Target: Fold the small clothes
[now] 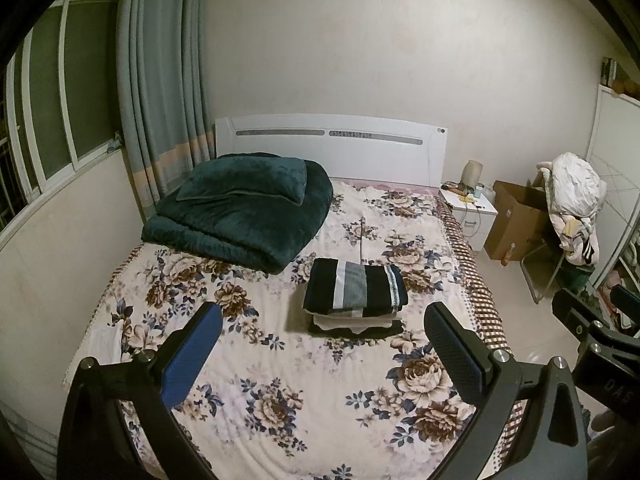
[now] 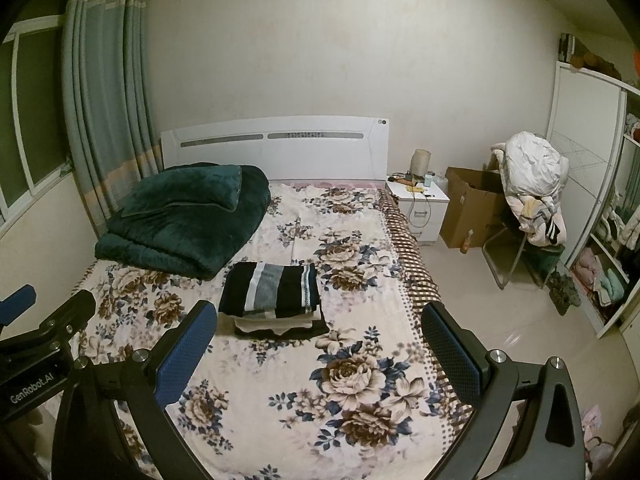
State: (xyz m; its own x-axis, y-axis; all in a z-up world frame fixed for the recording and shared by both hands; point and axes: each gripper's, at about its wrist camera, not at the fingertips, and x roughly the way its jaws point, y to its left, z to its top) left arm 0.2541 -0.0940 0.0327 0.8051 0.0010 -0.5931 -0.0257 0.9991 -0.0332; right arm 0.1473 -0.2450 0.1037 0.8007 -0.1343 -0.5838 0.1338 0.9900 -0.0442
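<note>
Left gripper (image 1: 322, 344): hovering above the near half of the bed (image 1: 256, 412), jaws spread wide, gripping nothing.
Right gripper (image 2: 320, 344): hanging level beside the left one, jaws equally wide apart, nothing between the pads.
Pile of clothes (image 1: 355, 298): sitting near the middle of the bed, a striped black, white and grey piece lying folded on top, a pale piece and a dark piece showing underneath; edges are lining up fairly squarely.
Loose clothes: none are lying unfolded on the bedspread; a crumpled bundle (image 2: 534, 184) is resting on a chair (image 2: 516, 256) across the floor, well apart from the bed.
Green quilt (image 1: 244, 212): lying folded by the headboard with a pillow on it, just behind the pile, not touching it as far as I can tell.
Stage: the pile is looking finished, so the step in hand is likely fetching another garment or ending.
Doing it well: if another piece is coming, I would be spreading it flat on the bare stretch of bedspread in front of the pile, pinching two corners with one gripper each, and keeping the fold clear of the pile so it is not getting knocked askew.
Risk: the soft mattress is giving way under pressure, so a heavy touch beside the pile may be tipping it.
</note>
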